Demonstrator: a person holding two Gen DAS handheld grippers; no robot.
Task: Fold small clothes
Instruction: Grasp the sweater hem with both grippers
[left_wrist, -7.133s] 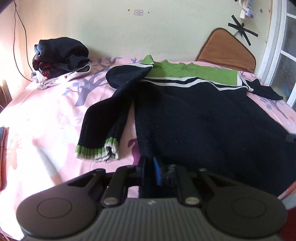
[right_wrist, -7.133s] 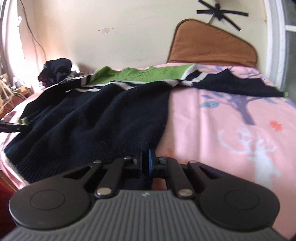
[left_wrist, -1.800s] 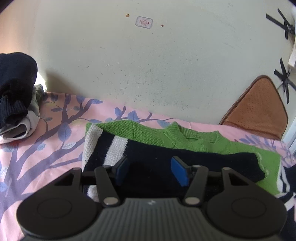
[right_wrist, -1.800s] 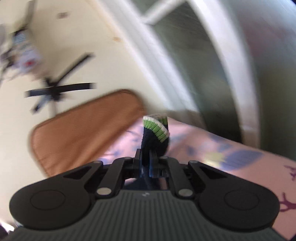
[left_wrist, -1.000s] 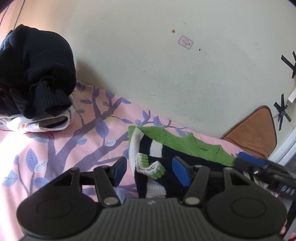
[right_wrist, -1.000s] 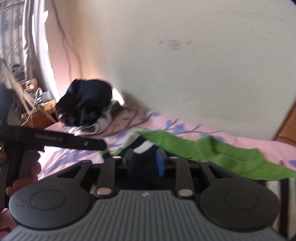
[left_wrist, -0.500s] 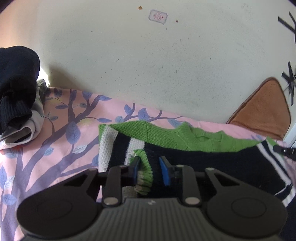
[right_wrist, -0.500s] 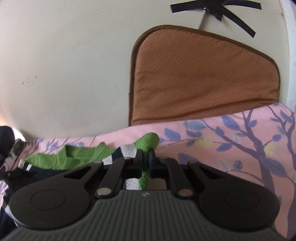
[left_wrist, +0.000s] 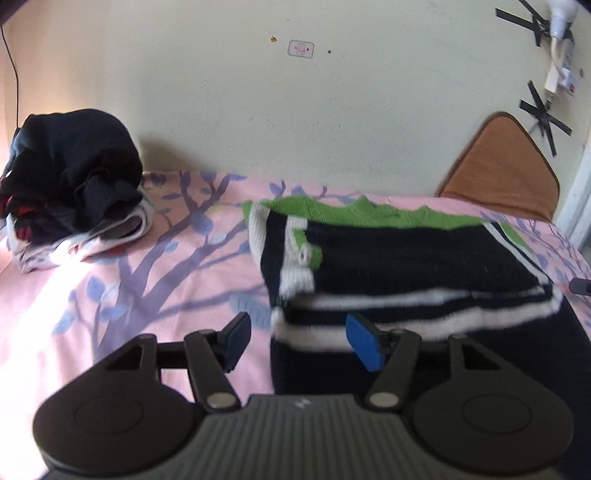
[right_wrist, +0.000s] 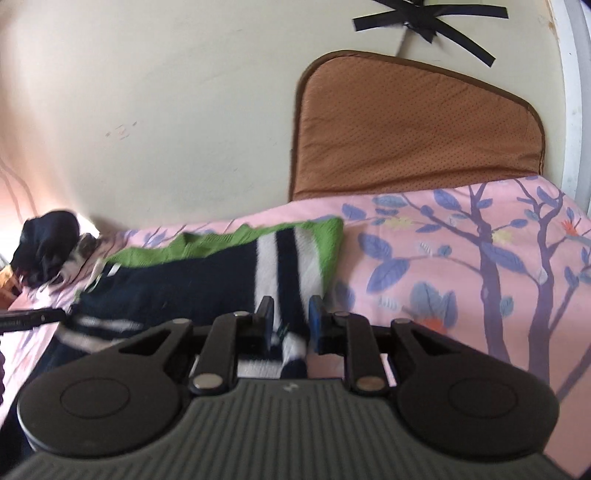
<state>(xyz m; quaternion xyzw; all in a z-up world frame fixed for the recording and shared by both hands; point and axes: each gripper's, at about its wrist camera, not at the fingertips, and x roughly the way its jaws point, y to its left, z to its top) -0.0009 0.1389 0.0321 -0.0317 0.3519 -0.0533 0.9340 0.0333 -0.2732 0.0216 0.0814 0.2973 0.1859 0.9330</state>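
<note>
The sweater (left_wrist: 406, 258), navy with white stripes and a green yoke, lies on the pink tree-print bedsheet (left_wrist: 129, 288) close to the wall, its sleeves folded in across the body; one green-and-white cuff (left_wrist: 308, 254) rests on top near the left edge in my left view. My left gripper (left_wrist: 299, 341) is released and its jaws are opening: the pads stand wide apart above the sweater's left edge, with striped knit and sheet showing between them, neither pad pressing on cloth. My right gripper (right_wrist: 290, 317) is also opening: a striped fold of the sweater sits between the two pads, with a gap visible on either side, so I record it as let go, not clenched. A pile of dark clothes (left_wrist: 70, 173) sits at the far left of the bed, well apart from the sweater. A brown cushion (right_wrist: 406, 133) leans upright against the wall at the right.
</note>
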